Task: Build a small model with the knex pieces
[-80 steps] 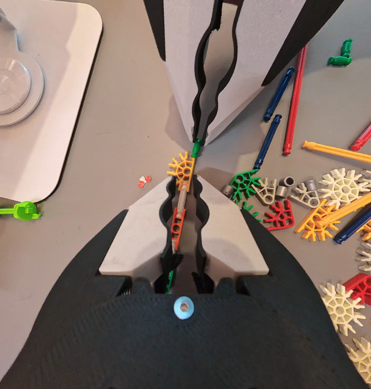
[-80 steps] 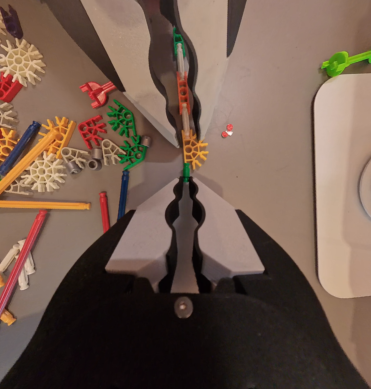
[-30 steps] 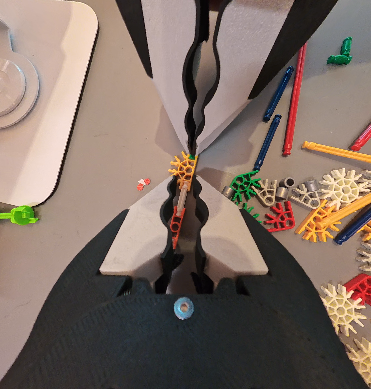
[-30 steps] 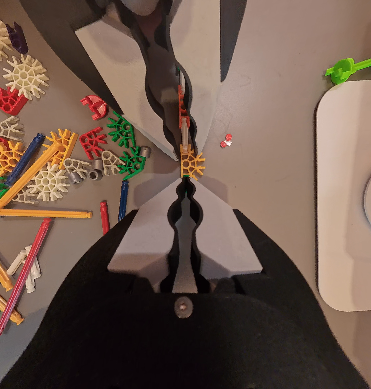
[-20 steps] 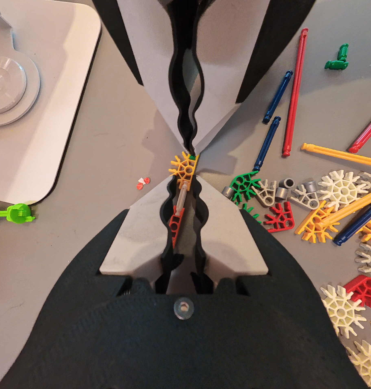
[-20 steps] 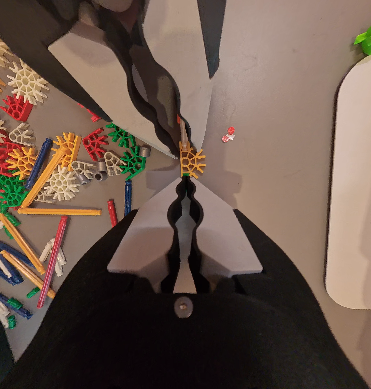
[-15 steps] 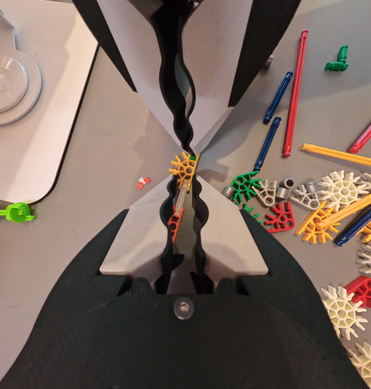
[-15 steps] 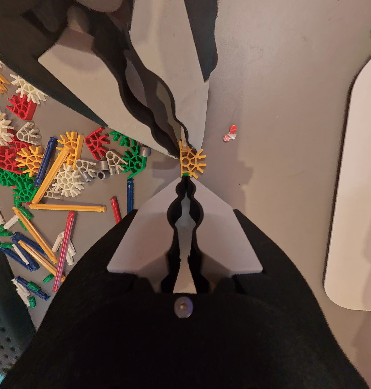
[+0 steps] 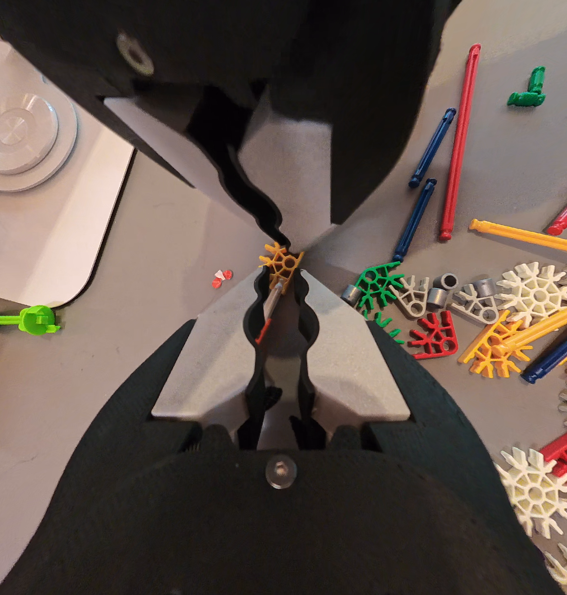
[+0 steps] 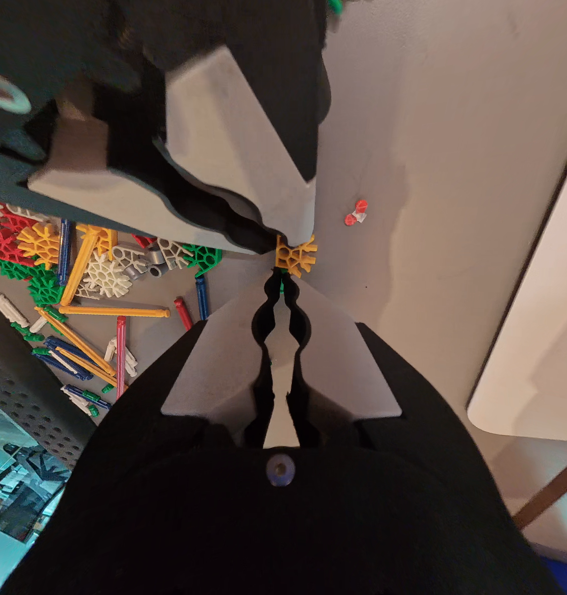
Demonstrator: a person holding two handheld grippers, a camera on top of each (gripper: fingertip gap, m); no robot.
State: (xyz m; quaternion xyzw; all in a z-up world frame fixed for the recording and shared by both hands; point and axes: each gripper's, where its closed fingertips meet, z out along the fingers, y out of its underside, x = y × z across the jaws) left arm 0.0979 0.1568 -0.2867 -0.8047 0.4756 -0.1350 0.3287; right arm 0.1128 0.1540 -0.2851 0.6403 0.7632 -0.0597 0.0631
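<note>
Left gripper [image 9: 277,273]: jaws drawn in on a rod-and-connector chain [image 9: 272,299] that lay along the channel between them; a narrow gap showed behind the tips.
Chain, near end: an orange-red piece [image 9: 263,330] lay edge-on against the left jaw; whatever lay behind it was hidden in the channel.
Chain, middle: a pale grey rod [image 9: 274,294] ran forward and slightly rightward from that piece.
Chain, far end: a yellow connector [image 9: 282,262] stood out past the tips, its spokes fanned to the left, held above the grey table [image 9: 147,338].
Right gripper [image 10: 280,273]: tips pinched together on a green rod [image 10: 281,283]; only a sliver of green showed between them.
Junction: the green rod met the yellow connector at its edge; whether it was fully seated could not be told; the two grippers faced each other tip to tip, the right one steeply tilted.
Table, left of junction: a small red scrap [image 9: 222,277] lay near; a lime-green piece [image 9: 34,322] lay beside the corner of a white base plate [image 9: 66,225].
Table, right of junction: a green connector [image 9: 377,283], a red connector [image 9: 435,335] and a white snowflake connector [image 9: 538,294] lay in a loose pile.
Table, farther right: two blue rods [image 9: 414,215] and a long red rod [image 9: 459,141] lay apart from the pile.
</note>
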